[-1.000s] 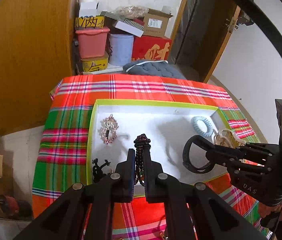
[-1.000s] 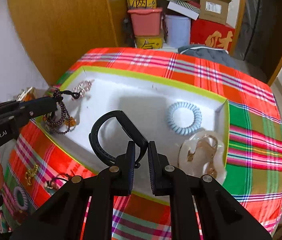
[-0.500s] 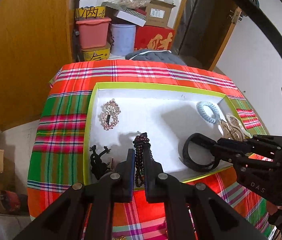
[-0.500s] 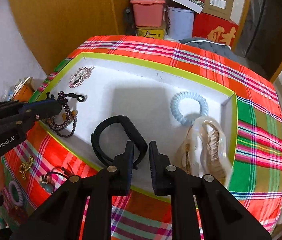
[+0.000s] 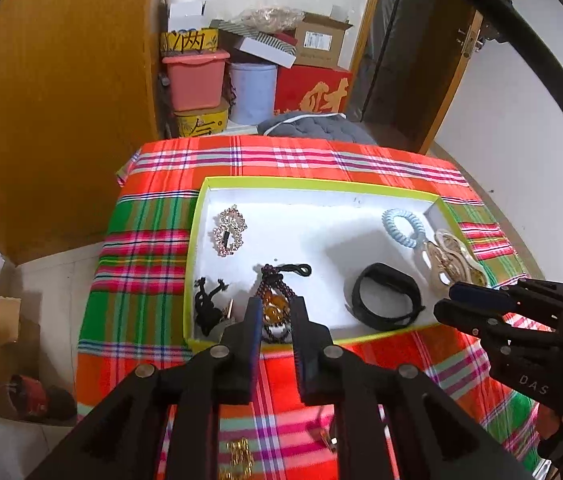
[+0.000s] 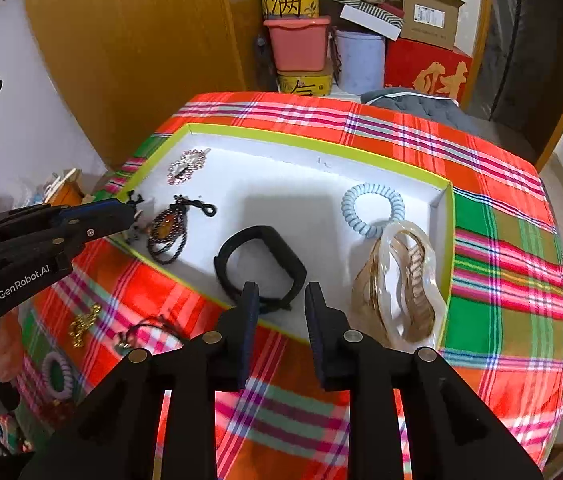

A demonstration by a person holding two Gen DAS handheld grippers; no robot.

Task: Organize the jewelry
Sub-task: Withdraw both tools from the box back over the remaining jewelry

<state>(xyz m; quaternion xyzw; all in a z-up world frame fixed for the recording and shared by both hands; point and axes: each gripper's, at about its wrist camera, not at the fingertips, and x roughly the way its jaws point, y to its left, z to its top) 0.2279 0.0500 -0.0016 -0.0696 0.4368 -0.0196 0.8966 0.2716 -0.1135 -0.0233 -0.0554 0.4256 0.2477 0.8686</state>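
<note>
A white tray with a green rim (image 5: 321, 184) (image 6: 289, 142) lies on the plaid cloth. In it are a dark bead bracelet (image 5: 275, 300) (image 6: 167, 232), a black band (image 5: 385, 300) (image 6: 259, 264), a blue coil hair tie (image 5: 401, 226) (image 6: 373, 210), a rhinestone clip (image 5: 229, 230) (image 6: 187, 164), a black cord piece (image 5: 205, 304) and a clear hair claw (image 5: 449, 260) (image 6: 401, 280). My left gripper (image 5: 275, 312) (image 6: 121, 212) is open just behind the bead bracelet. My right gripper (image 6: 279, 296) (image 5: 447, 300) is open just behind the black band.
On the cloth in front of the tray lie a gold chain (image 6: 83, 324), a cord pendant (image 6: 141, 336) and a purple coil tie (image 6: 55, 372). Boxes and tubs (image 5: 241, 80) stand behind the table. A wooden panel (image 5: 61, 100) is at the left.
Both grippers lowered their items into the tray and opened. The bead bracelet and the black band now lie in the tray, and both grippers have pulled back.
</note>
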